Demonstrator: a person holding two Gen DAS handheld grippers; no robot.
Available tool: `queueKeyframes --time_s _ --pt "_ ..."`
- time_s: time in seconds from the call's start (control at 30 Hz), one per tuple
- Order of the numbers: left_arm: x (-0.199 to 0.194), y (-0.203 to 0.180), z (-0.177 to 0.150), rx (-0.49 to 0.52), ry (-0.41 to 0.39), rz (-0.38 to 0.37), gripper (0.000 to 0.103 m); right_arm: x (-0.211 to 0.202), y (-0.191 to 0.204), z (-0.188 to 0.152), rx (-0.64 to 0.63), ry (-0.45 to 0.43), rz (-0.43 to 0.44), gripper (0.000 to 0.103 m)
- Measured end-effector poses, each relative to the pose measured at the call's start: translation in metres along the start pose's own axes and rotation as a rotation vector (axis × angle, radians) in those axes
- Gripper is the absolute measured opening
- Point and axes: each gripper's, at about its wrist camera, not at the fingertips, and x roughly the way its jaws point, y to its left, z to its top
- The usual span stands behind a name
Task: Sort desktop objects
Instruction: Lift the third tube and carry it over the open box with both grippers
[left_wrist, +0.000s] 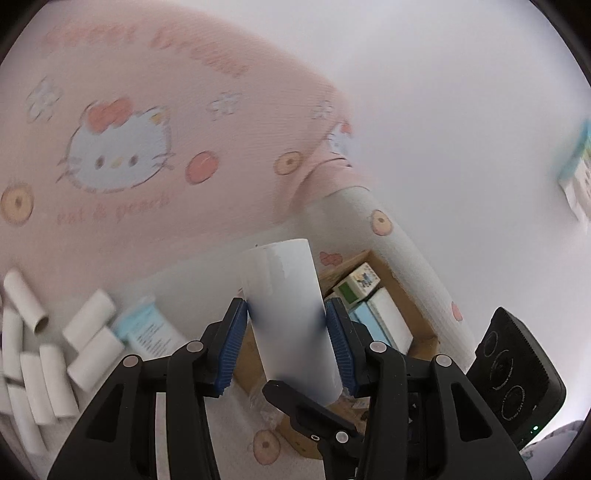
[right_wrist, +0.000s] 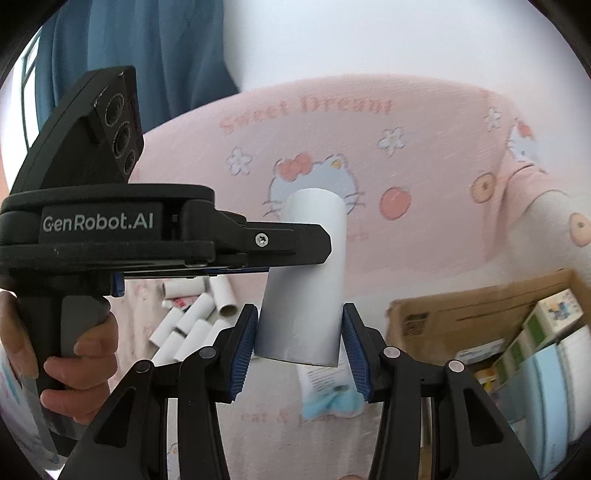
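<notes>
Held aloft over the pink cloth (left_wrist: 147, 240): 1 white cardboard tube (left_wrist: 291, 317), roughly upright and slightly tilted. Clenched on it from 2 places: left gripper (left_wrist: 284, 306) fingers higher up, right gripper (right_wrist: 300, 321) fingers near the bottom end. Probably very light, hollow, easily crushed and rather smooth; best squeezed gently across the round wall, clear of the open rims. Nearby, an open cardboard box (right_wrist: 461, 306) and loose tubes (left_wrist: 37, 369).

White lettering "GenRobot.AI" stands on the side of the black left gripper (right_wrist: 295, 240). The pink cloth (right_wrist: 424, 221) bears "Sweet Dream" in pink capitals above its cat print and, blurred, "cat & peach" below it. Print on the boxes (right_wrist: 554, 317) and the packet (right_wrist: 325, 380) is illegible.
</notes>
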Motion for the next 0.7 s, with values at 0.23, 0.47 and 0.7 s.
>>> queueKeyframes --time_s 0.23,0.47,0.7 --pt "0.024 -0.053 0.021 0.155 0.056 0.039 0.054 -0.041 -0.026 0.008 -0.004 -0.053 -0.089 0.044" --pt "0.052 -0.083 0.025 0.238 0.098 0.065 0.054 -0.046 -0.053 0.006 0.036 -0.050 -0.154 0.044" --pt "0.089 -0.084 0.032 0.151 0.197 -0.024 0.053 -0.059 -0.074 0.002 0.050 -0.001 -0.219 0.044"
